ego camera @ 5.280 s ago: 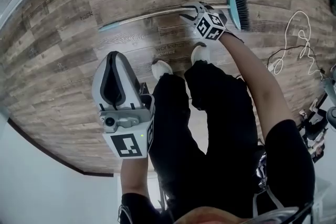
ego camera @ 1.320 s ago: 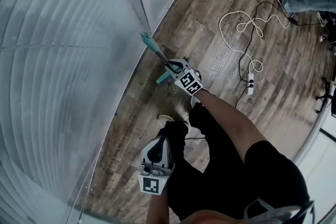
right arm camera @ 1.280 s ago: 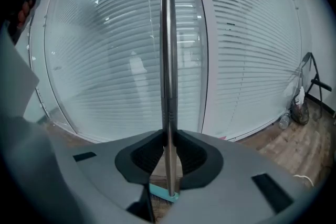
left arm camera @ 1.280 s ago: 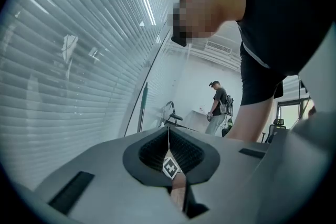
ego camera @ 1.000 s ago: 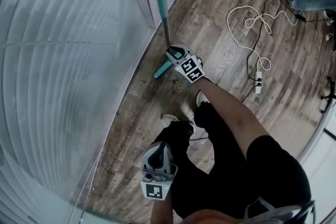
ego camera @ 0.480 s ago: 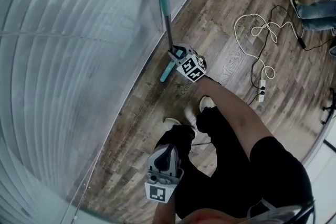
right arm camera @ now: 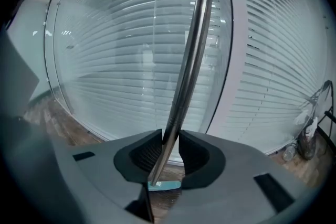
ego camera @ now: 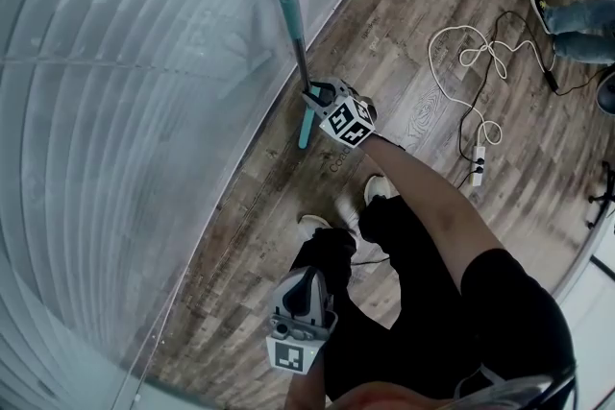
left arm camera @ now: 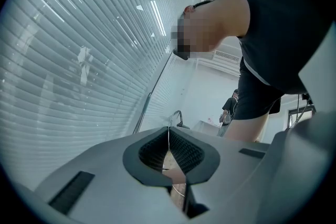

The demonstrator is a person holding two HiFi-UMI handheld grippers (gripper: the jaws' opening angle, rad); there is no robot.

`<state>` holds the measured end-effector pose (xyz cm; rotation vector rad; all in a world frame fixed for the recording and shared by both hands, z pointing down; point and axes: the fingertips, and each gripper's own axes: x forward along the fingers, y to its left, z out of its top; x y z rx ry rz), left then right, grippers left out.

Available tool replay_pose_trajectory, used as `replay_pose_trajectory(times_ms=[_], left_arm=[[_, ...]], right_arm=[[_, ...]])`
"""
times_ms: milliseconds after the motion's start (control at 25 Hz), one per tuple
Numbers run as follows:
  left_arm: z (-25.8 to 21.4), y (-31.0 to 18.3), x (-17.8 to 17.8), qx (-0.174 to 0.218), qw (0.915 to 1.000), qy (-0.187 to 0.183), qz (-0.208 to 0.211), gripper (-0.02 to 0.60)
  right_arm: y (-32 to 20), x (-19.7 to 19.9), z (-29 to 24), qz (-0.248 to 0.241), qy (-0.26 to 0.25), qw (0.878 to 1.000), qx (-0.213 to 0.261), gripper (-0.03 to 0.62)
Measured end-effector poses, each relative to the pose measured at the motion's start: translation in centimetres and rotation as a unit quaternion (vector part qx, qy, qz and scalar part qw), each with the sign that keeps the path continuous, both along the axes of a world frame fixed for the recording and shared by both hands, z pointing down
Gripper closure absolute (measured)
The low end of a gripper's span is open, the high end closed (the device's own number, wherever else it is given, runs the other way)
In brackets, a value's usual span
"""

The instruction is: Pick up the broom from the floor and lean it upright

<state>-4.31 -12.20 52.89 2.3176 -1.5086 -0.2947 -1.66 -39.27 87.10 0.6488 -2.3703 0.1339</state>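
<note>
By the blinds [ego camera: 144, 110], the right gripper [ego camera: 311, 95] has just been opening around the upright broom [ego camera: 289, 11].

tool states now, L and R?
Left tool: closed, empty.
Right tool: jaws have just been opening, loose around the broom handle.

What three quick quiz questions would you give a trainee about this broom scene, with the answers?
1. True or false: the broom is lying flat.
2. Fill in: the left gripper's jaws are ___.
3. The broom's handle is between the jaws of: A the left gripper; B the right gripper; C neither.

Key
1. False: it stands upright by the window.
2. Shut, with nothing between them.
3. B: those jaws have just been opening, with the handle between them.
</note>
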Motion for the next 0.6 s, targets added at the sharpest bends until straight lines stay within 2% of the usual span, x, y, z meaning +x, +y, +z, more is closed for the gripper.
replay_pose_trajectory(times_ms=[120, 320, 400, 520, 600], left_arm=[[-0.3, 0.2, -0.9, -0.009, 0.9995, 0.024, -0.021, 0.561], [-2.2, -1.5, -2.0, 0.007, 0.9974, 0.055, -0.047, 0.561], [-2.7, -2.2, -2.0, 0.017, 0.9973, 0.042, -0.057, 0.561], [-2.0, -0.8, -2.8, 0.024, 0.9966, 0.008, -0.078, 0.561], [-2.3, -0.9, -3.0, 0.020, 0.9956, 0.013, -0.091, 0.561]], right_arm=[[-0.3, -0.4, 0.3, -0.003, 0.000, 1.000, -0.003, 0.493], [-0.6, -0.7, 0.2, -0.019, 0.020, 0.999, 0.024, 0.487], [-0.7, -0.6, 0.3, -0.019, 0.023, 0.999, 0.035, 0.480], [-0.6, -0.6, 0.1, -0.019, 0.017, 0.999, 0.046, 0.470], [-0.5, -0.6, -0.2, -0.017, 0.008, 0.999, 0.046, 0.443]])
